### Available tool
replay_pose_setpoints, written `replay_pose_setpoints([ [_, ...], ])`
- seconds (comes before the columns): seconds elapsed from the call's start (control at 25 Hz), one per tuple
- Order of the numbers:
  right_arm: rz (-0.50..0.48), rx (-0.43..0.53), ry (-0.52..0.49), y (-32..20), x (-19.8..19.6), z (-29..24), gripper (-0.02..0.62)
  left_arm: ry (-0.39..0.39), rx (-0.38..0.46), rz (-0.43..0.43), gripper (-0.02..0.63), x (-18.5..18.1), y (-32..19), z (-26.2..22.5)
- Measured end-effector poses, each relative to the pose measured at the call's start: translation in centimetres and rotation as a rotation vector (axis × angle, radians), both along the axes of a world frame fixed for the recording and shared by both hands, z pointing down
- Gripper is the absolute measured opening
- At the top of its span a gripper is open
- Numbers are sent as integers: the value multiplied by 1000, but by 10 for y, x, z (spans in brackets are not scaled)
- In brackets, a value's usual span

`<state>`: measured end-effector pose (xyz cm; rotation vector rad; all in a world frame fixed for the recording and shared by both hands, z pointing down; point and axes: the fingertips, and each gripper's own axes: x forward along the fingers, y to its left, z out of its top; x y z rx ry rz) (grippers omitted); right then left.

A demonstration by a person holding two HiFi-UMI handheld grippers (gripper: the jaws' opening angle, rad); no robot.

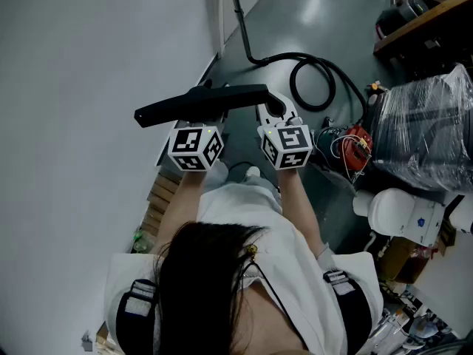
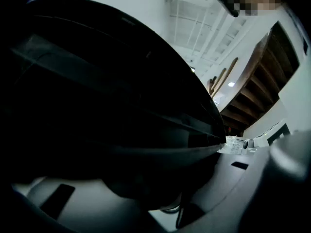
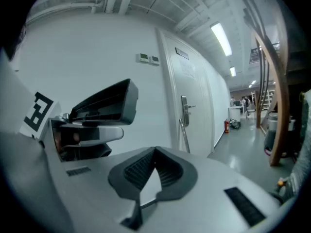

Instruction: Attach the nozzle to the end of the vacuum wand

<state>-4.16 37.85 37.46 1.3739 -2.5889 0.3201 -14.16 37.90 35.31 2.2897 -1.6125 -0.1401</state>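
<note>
Left claw seemingly clamps the black nozzle, whose bulk fills its view; right claw closed, empty.

My left tool holds the long black nozzle crosswise above the grey floor, with its narrow end reaching out to the left. My right tool sits just beside it, at the nozzle's right end. Beyond them a black hose loops on the floor, and a plastic-wrapped bundle stands at the right.
</note>
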Motion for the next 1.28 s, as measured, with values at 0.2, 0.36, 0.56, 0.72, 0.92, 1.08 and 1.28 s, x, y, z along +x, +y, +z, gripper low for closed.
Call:
replay_pose_setpoints([
  [0.2,15,-14,35,-13,-11,9,12,-11,0,6,169,-14,-14,5],
  [0.36,5,-39,40,-23,-35,15,12,-20,-3,19,169,-30,-29,8],
  [0.56,38,-37,33,-35,-56,19,12,-45,-2,58,169,-45,-44,10],
  [0.72,132,-27,-6,-43,-64,27,14,-33,-6,113,169,-58,-53,22],
  [0.92,149,-36,-23,-47,-85,29,15,-30,-22,117,169,-82,-66,23],
  [1.08,155,-38,-3,-51,-89,30,15,-18,-15,119,169,-91,-71,19],
  [1.28,168,-10,17,-66,-87,26,28,-20,-53,124,169,-90,-86,32],
])
